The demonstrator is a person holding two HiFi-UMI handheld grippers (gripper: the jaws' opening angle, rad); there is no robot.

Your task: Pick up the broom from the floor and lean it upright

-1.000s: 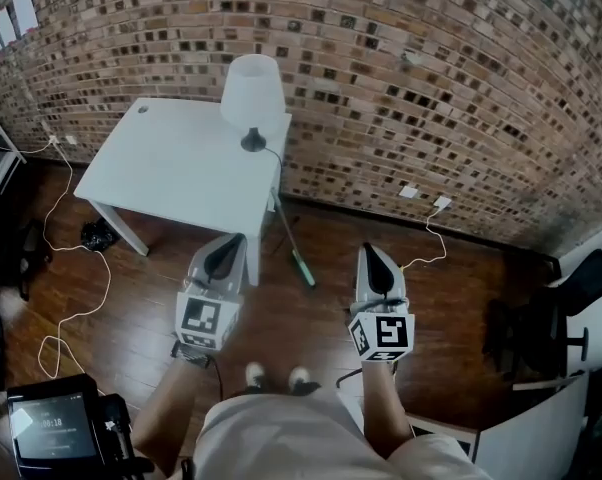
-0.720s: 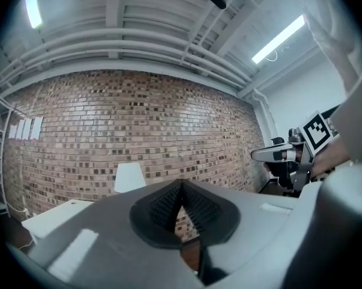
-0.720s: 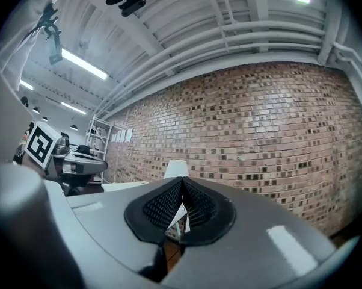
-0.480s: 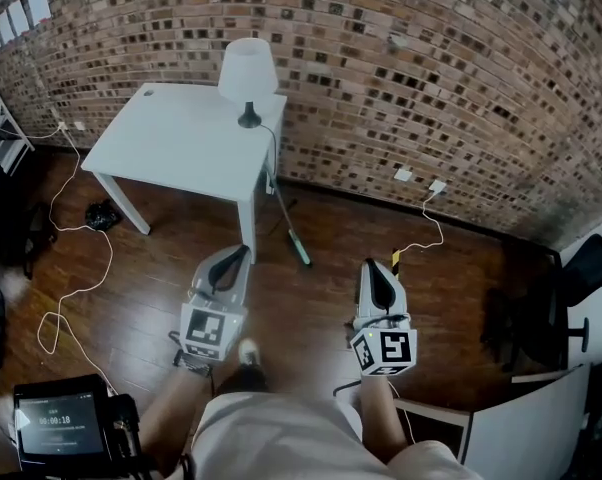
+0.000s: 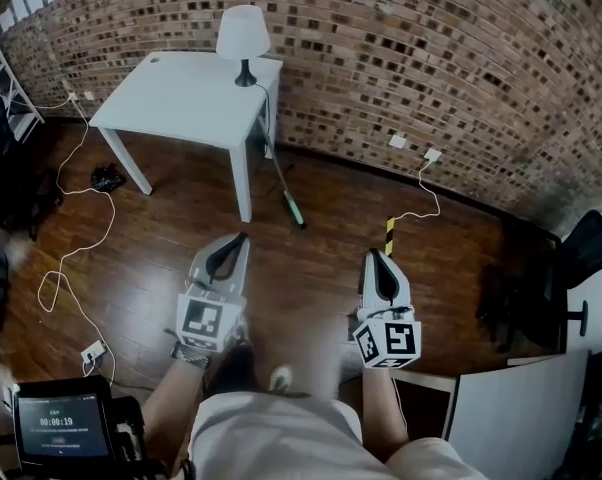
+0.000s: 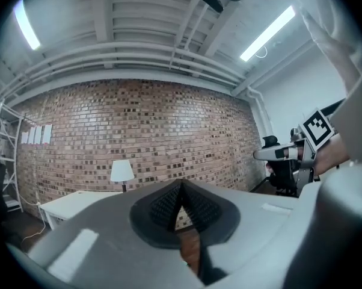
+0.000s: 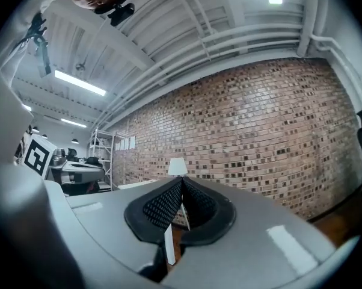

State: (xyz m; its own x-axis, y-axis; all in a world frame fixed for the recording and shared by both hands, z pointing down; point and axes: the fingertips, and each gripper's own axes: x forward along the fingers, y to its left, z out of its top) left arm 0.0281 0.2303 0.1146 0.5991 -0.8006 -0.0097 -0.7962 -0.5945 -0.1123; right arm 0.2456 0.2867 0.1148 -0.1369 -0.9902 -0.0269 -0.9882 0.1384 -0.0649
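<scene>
Ahead, one broom (image 5: pixel 281 183) sits by the corner leg of the one surface (image 5: pixel 181 98), green head on the floor toward the person, handle slanting back to the brick wall. Both jaws are together and empty. The left gripper (image 5: pixel 239 238) is nearer than the right gripper (image 5: pixel 373 255), and both are well apart from the broom.

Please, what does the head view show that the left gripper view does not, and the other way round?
Only the head view shows the broom, which is beside the table, near the table's corner. It also shows a screen at the lower left. Only the left gripper view shows the ceiling and its light tubes. Both views show the brick wall, the white table, the lamp on it, and the right hand-held gripper.
</scene>
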